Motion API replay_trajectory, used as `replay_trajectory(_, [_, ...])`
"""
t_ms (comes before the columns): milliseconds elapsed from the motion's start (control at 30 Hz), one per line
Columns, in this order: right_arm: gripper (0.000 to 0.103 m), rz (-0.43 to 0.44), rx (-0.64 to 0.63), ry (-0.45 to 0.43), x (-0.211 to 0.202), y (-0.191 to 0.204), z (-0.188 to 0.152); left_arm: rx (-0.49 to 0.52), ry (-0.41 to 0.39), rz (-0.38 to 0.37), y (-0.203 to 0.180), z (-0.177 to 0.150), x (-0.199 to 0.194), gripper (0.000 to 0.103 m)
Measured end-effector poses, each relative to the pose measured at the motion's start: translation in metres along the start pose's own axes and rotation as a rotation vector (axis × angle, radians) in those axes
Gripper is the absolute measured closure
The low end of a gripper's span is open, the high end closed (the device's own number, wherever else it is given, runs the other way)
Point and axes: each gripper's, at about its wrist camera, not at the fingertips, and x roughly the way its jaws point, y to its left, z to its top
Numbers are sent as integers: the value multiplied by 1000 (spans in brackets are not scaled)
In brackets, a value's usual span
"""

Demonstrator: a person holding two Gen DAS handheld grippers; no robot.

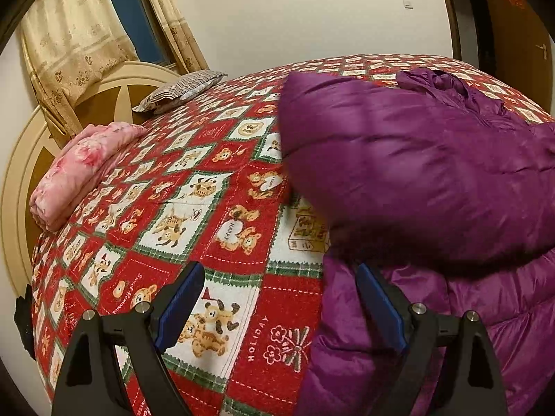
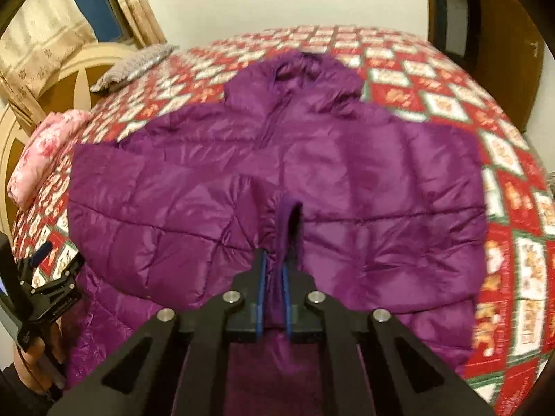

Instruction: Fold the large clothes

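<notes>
Nearest in the right wrist view, the right gripper is seen with its jaws drawn almost together, a gathered fold of the purple puffer jacket pinched between the blue pads. The pinched part looks like a cuff or hem edge, but which cannot be told. Below the jaws the jacket's lower edge is cut off by the gripper body. At 8 o'clock the left gripper is partly shown, held in a hand that is mostly out of frame.

In the left wrist view, the left gripper is held with jaws spread wide and nothing between them; the jacket's edge lies just beside the right-hand pad. A raised part of the jacket at 2 o'clock is blurred.

The jacket is spread over the red bear-print bedspread, hood toward 12 o'clock. Farther off, at 9 to 10 o'clock, a folded pink blanket and a striped pillow are seen by the headboard.
</notes>
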Motion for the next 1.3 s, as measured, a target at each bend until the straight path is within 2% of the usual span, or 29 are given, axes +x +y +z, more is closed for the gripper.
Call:
replay_trajectory(200, [95,-94,91,-61,-27,-51,0,5,20,10,0,1,5,13])
replay_trajectory(300, [95,-156,137,-45,-25,-69,-3,9,30,19,4,5,5,13])
replay_trajectory(367, [94,-180,146,-3,-18,-77,-7,7,48,-2,7,11,5,13])
replay_trajectory(433, [85,-233,157,2,-16,-82,-9,12,47,-16,11,24,2,13])
replay_trajectory(467, [69,-251,164,-6,-18,-85,-9,13,39,-22,13,31,-1,13])
replay_trajectory(500, [59,-260,176,-16,-22,-87,-10,14,24,-37,14,44,-4,13])
replay_trajectory(633, [56,-347,151,-87,-41,-77,1,-9,-42,-78,12,89,-14,13])
replay_trajectory(733, [57,-323,116,-129,-47,-62,15,-27,-76,-122,-3,121,-8,13])
replay_trajectory(800, [57,-301,84,-152,-48,-46,25,-19,-95,-104,-18,135,5,13])
replay_trajectory(867, [57,-220,58,-167,-45,-34,29,-14,-84,-100,-30,140,21,13])
replay_trajectory(1000, [58,-178,19,-97,-2,-27,29,25,-5,-97,-57,137,66,13])
replay_trajectory(1100, [59,-209,48,-37,27,-43,18,33,62,-116,-73,128,89,13])
replay_trajectory(1167, [62,-218,67,-10,42,-57,8,40,65,-129,-83,120,94,13])
replay_trajectory(1300, [63,-226,34,-39,43,-61,-4,83,27,-103,-99,107,94,13])
